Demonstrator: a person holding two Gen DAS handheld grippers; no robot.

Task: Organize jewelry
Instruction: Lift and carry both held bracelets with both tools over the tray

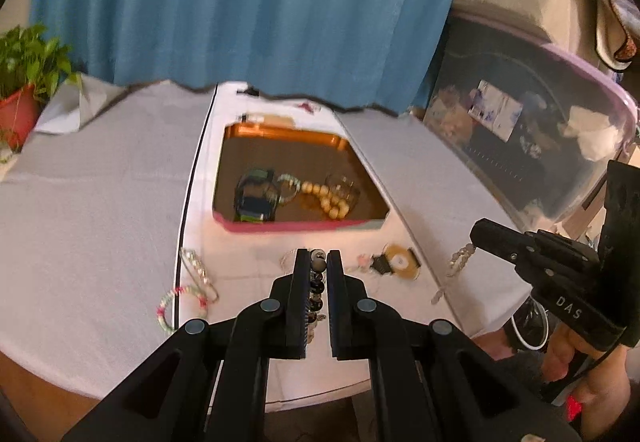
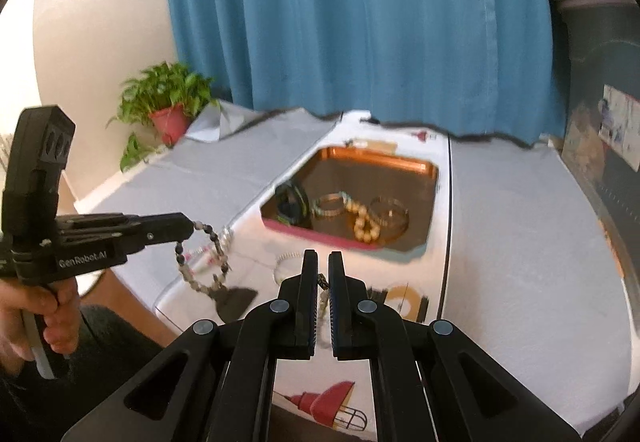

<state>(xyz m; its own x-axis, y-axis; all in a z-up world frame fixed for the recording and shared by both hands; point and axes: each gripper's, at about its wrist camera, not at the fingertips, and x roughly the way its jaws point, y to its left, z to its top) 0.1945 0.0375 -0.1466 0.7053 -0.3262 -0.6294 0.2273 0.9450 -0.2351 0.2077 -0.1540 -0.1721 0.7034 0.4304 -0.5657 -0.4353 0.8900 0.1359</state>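
My left gripper is shut on a dark beaded bracelet, which hangs as a loop below its tip above the table's front edge in the right wrist view. My right gripper is shut on a thin silver chain; in the left wrist view the chain dangles from it. A copper tray with a pink front rim holds a wooden bead bracelet, a dark bangle, a green ring and a clear bangle.
On the white cloth lie a pink-green beaded bracelet, a silver bangle and a thin chain. A potted plant stands at the far left. A blue curtain hangs behind. A purple-lidded bin stands at the right.
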